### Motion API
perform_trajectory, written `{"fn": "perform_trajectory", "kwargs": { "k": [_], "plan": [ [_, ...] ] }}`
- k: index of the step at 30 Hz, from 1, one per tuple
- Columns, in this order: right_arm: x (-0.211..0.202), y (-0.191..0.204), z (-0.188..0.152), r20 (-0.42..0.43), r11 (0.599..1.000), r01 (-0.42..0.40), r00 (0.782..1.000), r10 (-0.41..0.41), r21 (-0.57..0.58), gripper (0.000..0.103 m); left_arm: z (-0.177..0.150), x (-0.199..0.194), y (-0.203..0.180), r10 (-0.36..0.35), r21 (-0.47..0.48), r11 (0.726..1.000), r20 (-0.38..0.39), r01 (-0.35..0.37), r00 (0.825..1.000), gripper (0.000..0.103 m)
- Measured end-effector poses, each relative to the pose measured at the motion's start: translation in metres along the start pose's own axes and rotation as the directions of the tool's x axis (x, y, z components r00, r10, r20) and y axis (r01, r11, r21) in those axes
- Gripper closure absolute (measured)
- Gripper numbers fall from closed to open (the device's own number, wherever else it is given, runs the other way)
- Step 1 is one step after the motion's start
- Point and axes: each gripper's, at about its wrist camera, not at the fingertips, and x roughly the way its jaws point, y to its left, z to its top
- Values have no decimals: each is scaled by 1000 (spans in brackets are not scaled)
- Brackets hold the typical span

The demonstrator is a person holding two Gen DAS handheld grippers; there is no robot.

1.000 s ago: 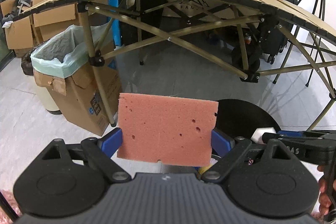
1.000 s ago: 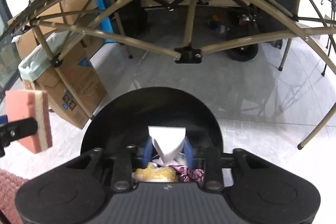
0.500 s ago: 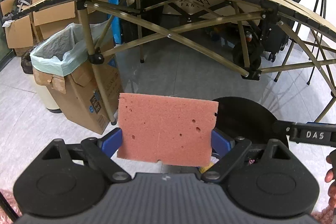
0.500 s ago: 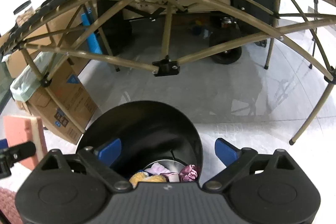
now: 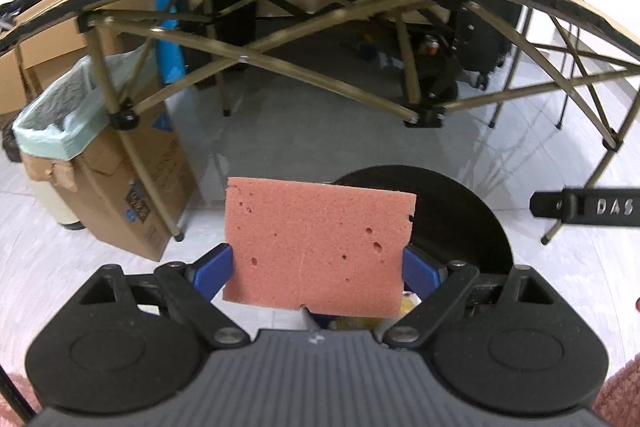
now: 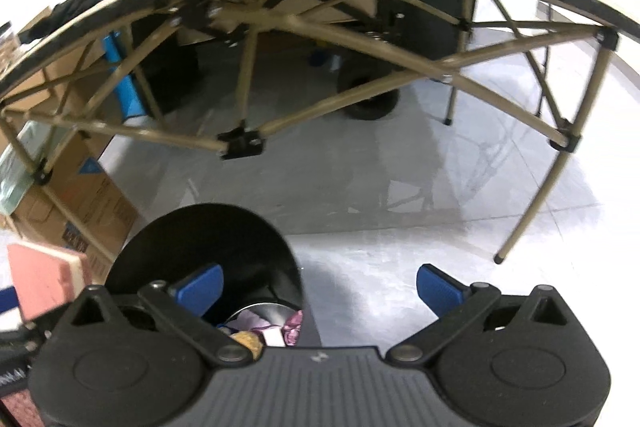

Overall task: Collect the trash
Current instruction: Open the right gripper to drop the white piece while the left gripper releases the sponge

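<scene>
Right wrist: trash (image 6: 260,331) inside black bin (image 6: 208,247)

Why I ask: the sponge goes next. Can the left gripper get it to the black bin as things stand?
Probably yes. The left gripper grips the pink sponge right by the black bin, whose lid stands open; the right gripper is open.

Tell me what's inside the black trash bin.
In the black trash bin, the right wrist view shows crumpled pink and purple wrappers and something yellow. The right gripper's body covers the rest.
</scene>
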Motion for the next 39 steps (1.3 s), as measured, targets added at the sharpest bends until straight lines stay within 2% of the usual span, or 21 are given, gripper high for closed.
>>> {"fn": "perform_trajectory", "kwargs": {
  "k": [7,18,23,26,32,39],
  "plan": [
    [-13,-26,1,22,998,22,999,-24,65,0,5,11,-31,-45,40,998,-22,46,999,13],
    [-30,-51,2,40,987,-2,999,-4,161,0,11,27,-72,-70,73,995,-42,73,997,13],
    [-28,-62,1,18,977,-5,1000,1,214,0,11,29,-76,-67,72,995,-48,70,997,7],
    [-26,-63,1,8,973,-8,1000,6,230,0,11,29,-74,-80,55,995,-58,83,995,0],
    [-23,-58,0,1,976,-5,1000,5,216,0,14,28,-66,-82,10,997,-73,83,994,0],
    [-20,-59,0,-11,977,3,1000,-1,214,0,14,29,-65,-74,11,997,-81,75,994,0]
  ]
}}
